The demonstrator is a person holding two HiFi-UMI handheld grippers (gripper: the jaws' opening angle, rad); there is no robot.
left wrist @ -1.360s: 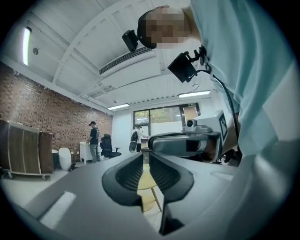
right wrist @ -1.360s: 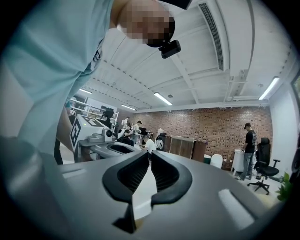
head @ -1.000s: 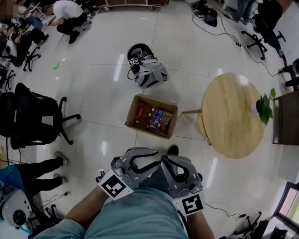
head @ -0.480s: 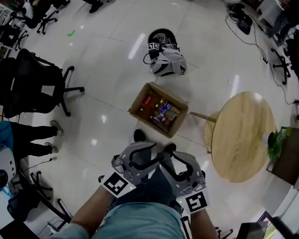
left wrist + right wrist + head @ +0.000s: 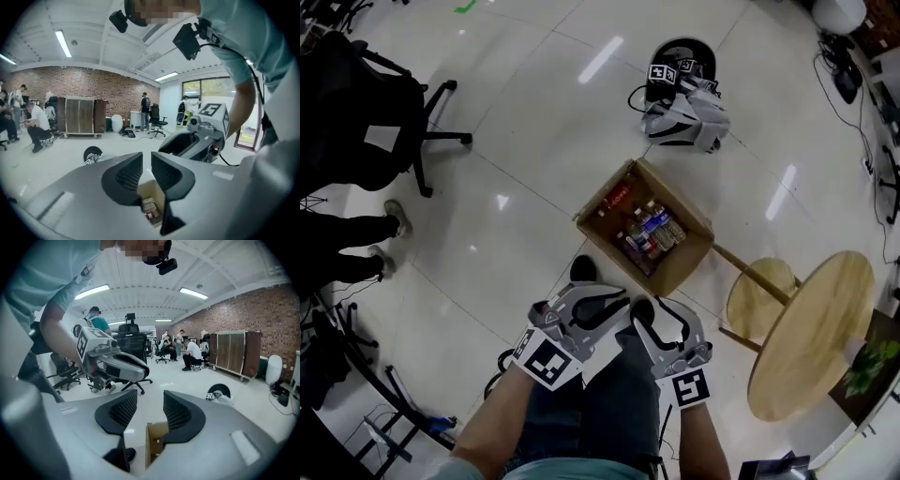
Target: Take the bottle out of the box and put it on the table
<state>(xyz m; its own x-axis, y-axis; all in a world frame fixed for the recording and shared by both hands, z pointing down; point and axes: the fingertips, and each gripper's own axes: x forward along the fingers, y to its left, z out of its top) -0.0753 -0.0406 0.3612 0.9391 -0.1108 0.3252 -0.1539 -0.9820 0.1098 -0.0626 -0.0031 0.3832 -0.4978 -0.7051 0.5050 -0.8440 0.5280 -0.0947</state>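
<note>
An open cardboard box [image 5: 678, 269] stands on the white floor with several bottles [image 5: 654, 230] packed inside. Both grippers are held close together just short of its near side, above the person's legs. My left gripper [image 5: 602, 305] has just been closing: in the left gripper view [image 5: 146, 161] a narrow gap remains with nothing in it, and the box [image 5: 149, 194] and its bottles [image 5: 149, 210] show below the jaws. My right gripper [image 5: 659, 316] has just been opening: its jaws [image 5: 150, 406] stand apart and empty over a box corner [image 5: 157, 437]. The round wooden table [image 5: 811, 337] is at the right.
Beyond the box, grey gear with marker cubes [image 5: 684, 114] lies on the floor. A black office chair [image 5: 366, 122] and a person's legs [image 5: 352, 248] are at the left. A low round wooden stool [image 5: 761, 298] stands between box and table. A plant [image 5: 870, 366] sits at the right edge.
Both grippers have come down and forward toward the box, which now lies nearer to them and turned in the head view. The table has slid to the lower right.
</note>
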